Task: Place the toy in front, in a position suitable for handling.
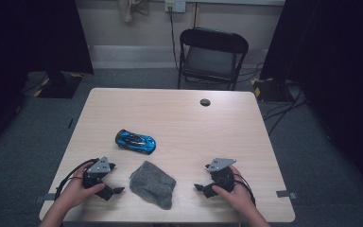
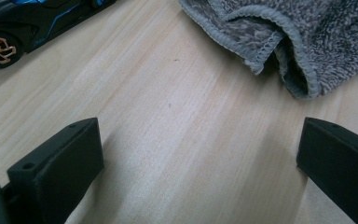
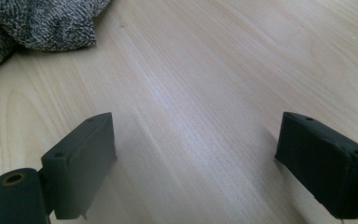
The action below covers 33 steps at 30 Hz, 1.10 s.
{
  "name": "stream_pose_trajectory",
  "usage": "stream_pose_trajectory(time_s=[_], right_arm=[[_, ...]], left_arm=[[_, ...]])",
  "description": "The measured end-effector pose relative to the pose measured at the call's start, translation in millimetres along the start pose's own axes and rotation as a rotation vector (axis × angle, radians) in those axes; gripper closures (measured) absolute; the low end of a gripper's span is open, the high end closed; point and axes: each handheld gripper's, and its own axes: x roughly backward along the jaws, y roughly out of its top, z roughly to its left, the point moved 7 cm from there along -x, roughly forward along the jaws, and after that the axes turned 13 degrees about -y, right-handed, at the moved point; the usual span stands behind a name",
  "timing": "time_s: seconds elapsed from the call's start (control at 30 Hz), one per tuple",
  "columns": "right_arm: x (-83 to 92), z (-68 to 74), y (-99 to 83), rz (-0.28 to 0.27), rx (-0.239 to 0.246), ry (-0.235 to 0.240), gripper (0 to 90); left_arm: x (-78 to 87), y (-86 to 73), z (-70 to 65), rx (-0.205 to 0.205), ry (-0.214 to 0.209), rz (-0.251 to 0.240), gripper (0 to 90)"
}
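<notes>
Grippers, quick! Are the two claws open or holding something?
Left gripper: open, holding nothing, near the grey cloth.
Right gripper: open, holding nothing.

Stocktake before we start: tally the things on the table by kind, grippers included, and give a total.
Toy car: 1
Grey cloth: 1
Grippers: 2, left gripper and right gripper, both open with nothing between the jaws
Total: 4
</notes>
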Motion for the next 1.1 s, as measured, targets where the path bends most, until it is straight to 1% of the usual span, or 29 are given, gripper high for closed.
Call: stream_pose_trajectory(time_s=[0.47, 0.5, 0.57, 0.6, 0.63, 0.67, 0.7, 0.77, 0.8, 0.87, 0.93, 0.97, 1.0, 1.03, 1.07, 1.1], right_arm=[[-0.7, -0.2, 0.8, 0.003, -0.012, -0.004, 11.0], [0.0, 0.7, 1.8, 0.008, -0.006, -0.001, 13.9], [0.5, 2.4, 3.1, 0.027, 0.002, 0.004, 14.3], [0.5, 2.4, 3.1, 0.027, 0.002, 0.004, 14.3], [-0.3, 5.0, 5.4, 0.043, 0.013, 0.011, 14.6], [-0.3, 5.0, 5.4, 0.043, 0.013, 0.011, 14.6], [-0.9, 7.4, 8.7, 0.060, 0.023, 0.020, 15.0], [-0.8, 8.5, 11.1, 0.062, 0.028, 0.025, 15.9], [-0.5, 10.2, 14.0, 0.061, 0.028, 0.036, 16.4], [0.2, 13.2, 20.5, 0.051, 0.031, 0.046, 16.4], [0.4, 16.7, 26.6, 0.053, 0.032, 0.055, 16.4], [0.3, 19.4, 31.8, 0.043, 0.034, 0.065, 16.4], [0.3, 19.4, 31.8, 0.043, 0.034, 0.065, 16.4], [0.5, 22.9, 37.9, 0.040, 0.045, 0.075, 16.4], [0.5, 22.9, 37.9, 0.040, 0.045, 0.075, 16.4], [0.8, 25.1, 42.7, 0.037, 0.048, 0.078, 16.4]], left_arm=[[0.0, 0.0, 0.0, 0.000, 0.000, 0.000, 0.0], [0.0, 0.0, 0.0, 0.000, 0.000, 0.000, 0.0], [0.0, 0.0, 0.0, 0.000, 0.000, 0.000, 0.0], [0.0, 0.0, 0.0, 0.000, 0.000, 0.000, 0.0], [0.0, 0.0, 0.0, 0.000, 0.000, 0.000, 0.0], [0.0, 0.0, 0.0, 0.000, 0.000, 0.000, 0.0], [0.0, 0.0, 0.0, 0.000, 0.000, 0.000, 0.0], [0.0, 0.0, 0.0, 0.000, 0.000, 0.000, 0.0], [0.0, 0.0, 0.0, 0.000, 0.000, 0.000, 0.0], [0.0, 0.0, 0.0, 0.000, 0.000, 0.000, 0.0], [0.0, 0.0, 0.0, 0.000, 0.000, 0.000, 0.0], [0.0, 0.0, 0.0, 0.000, 0.000, 0.000, 0.0], [0.0, 0.0, 0.0, 0.000, 0.000, 0.000, 0.0], [0.0, 0.0, 0.0, 0.000, 0.000, 0.000, 0.0], [0.0, 0.0, 0.0, 0.000, 0.000, 0.000, 0.0], [0.0, 0.0, 0.0, 0.000, 0.000, 0.000, 0.0]])
